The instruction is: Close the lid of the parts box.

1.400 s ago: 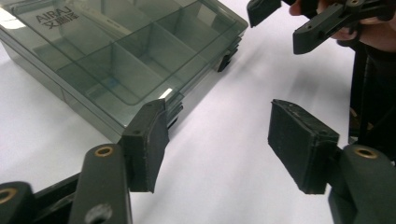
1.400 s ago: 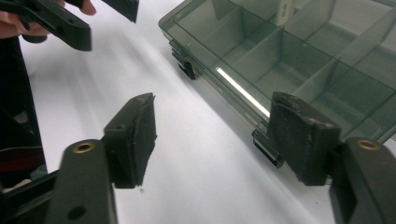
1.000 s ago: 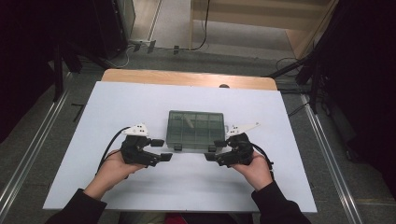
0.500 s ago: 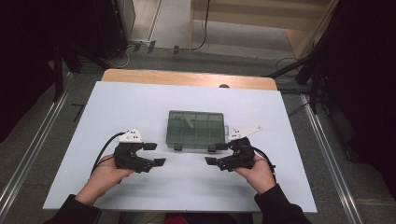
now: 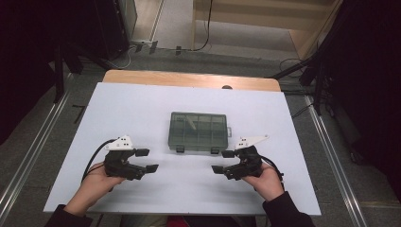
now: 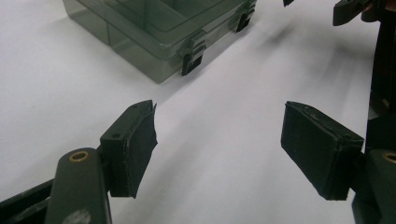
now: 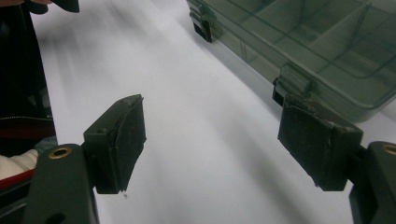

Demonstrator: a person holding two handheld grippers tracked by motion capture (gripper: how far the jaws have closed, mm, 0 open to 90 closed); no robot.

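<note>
Compartment box [image 5: 199,132] lid down, latches toward person, flat on table [image 5: 142,99], ahead of fingers, apart from both. Left gripper [image 5: 147,160] fingers spread, empty. Right gripper [image 5: 222,161] fingers just opened wide, empty; likely box released.

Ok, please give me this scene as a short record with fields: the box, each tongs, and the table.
box: smoky clear compartment box, lid shut, two latches on the near side, flat on the table
left tongs: open, nothing between the jaws, apart from the box on its near left
right tongs: open, nothing between the jaws, apart from the box on its near right
table: white top, wooden strip at the far edge
</note>
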